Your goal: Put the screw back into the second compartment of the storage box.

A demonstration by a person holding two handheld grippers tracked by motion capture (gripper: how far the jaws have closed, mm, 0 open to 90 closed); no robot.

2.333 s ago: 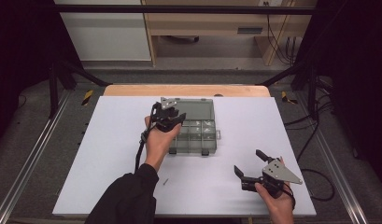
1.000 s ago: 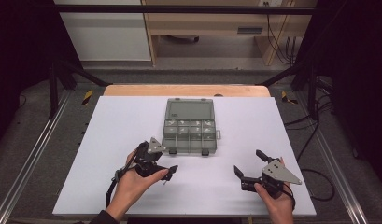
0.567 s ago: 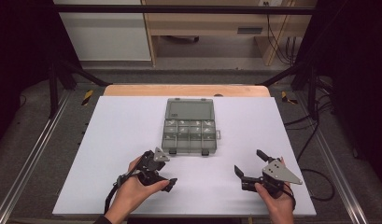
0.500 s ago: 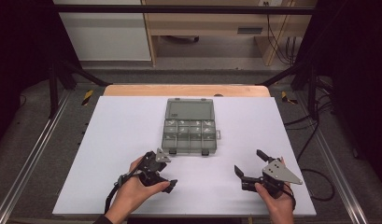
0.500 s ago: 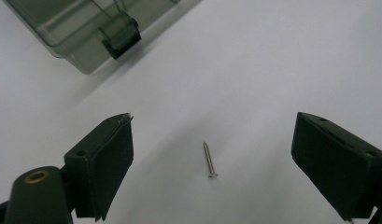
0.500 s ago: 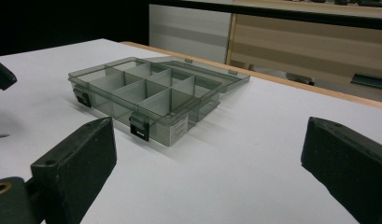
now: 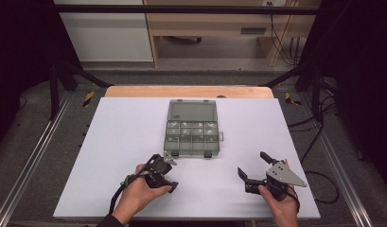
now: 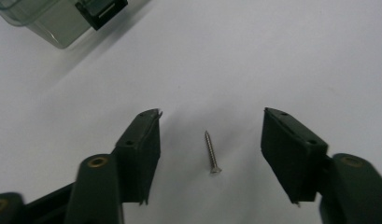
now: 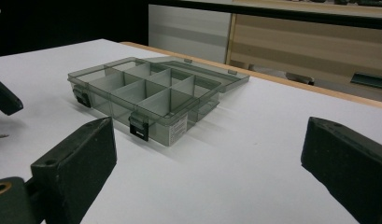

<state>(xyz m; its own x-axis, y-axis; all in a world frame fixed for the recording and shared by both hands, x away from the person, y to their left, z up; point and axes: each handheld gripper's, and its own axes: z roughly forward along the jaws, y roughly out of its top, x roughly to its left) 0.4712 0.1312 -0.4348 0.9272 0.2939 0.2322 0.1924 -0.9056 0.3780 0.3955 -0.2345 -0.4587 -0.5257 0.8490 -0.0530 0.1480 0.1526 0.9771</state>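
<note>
1. A clear grey compartment box [image 7: 192, 132] sits open near the middle of the white table [image 7: 110, 142], its lid [image 7: 192, 111] folded back flat toward the far side.
2. The box has two black latches on its near wall; small items lie in some compartments, too small to make out.
3. The left gripper [image 7: 168, 175] is low over the table just in front of the box's near left corner, held in the person's left hand [image 7: 136, 191].
4. Its jaws stand wide apart, and in the left gripper view a small silver screw [image 8: 211, 152] lies flat on the table between them, touching neither jaw.
5. The right gripper [image 7: 253, 169] rests near the table's front right, well apart from the box, in the right hand [image 7: 278, 205].
6. Its jaws are also spread wide with nothing between them; they point toward the box.
7. A wooden strip [image 7: 189, 91] borders the table's far edge.
</note>
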